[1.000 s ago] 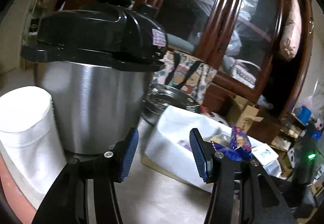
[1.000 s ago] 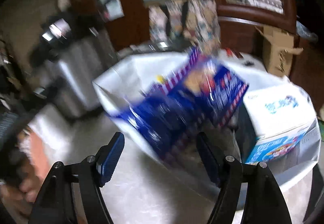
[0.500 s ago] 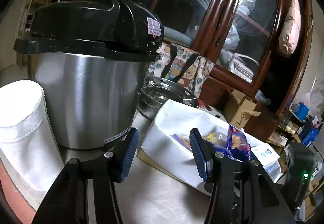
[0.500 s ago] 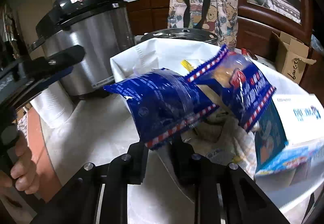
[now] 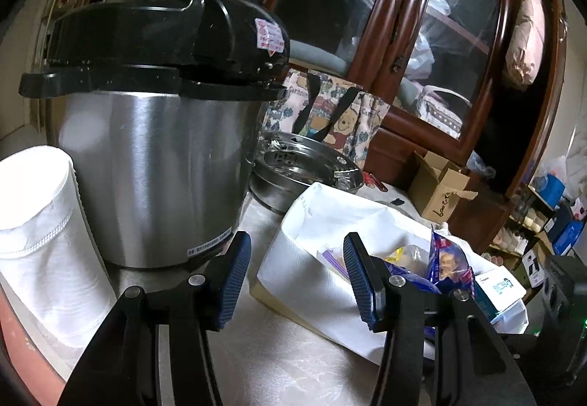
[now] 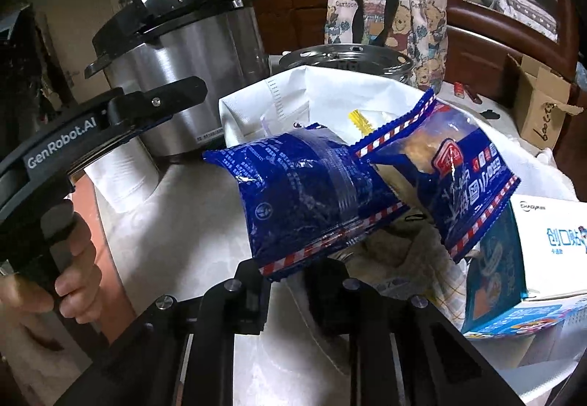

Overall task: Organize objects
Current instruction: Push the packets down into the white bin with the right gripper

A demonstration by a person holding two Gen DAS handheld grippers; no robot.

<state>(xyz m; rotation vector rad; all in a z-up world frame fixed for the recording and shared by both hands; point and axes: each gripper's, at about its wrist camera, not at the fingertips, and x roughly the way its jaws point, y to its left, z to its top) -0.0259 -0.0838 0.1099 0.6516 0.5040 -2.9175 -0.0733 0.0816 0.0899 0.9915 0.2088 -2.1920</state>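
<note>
My right gripper is shut on the edge of a blue snack packet, joined to a second blue packet, and holds both just above the open white bag. The packets also show in the left wrist view, beside the white bag. My left gripper is open and empty above the tabletop, left of the bag; in the right wrist view it shows at the left.
A steel pressure cooker with a black lid stands at the left, a white roll in front of it, a steel steamer pan behind the bag. A white and blue box lies in the bag's right end. A wooden cabinet stands behind.
My right gripper has shut on the blue packets and lifted them a little over the bag. My left gripper has stayed open and tilted slightly.
</note>
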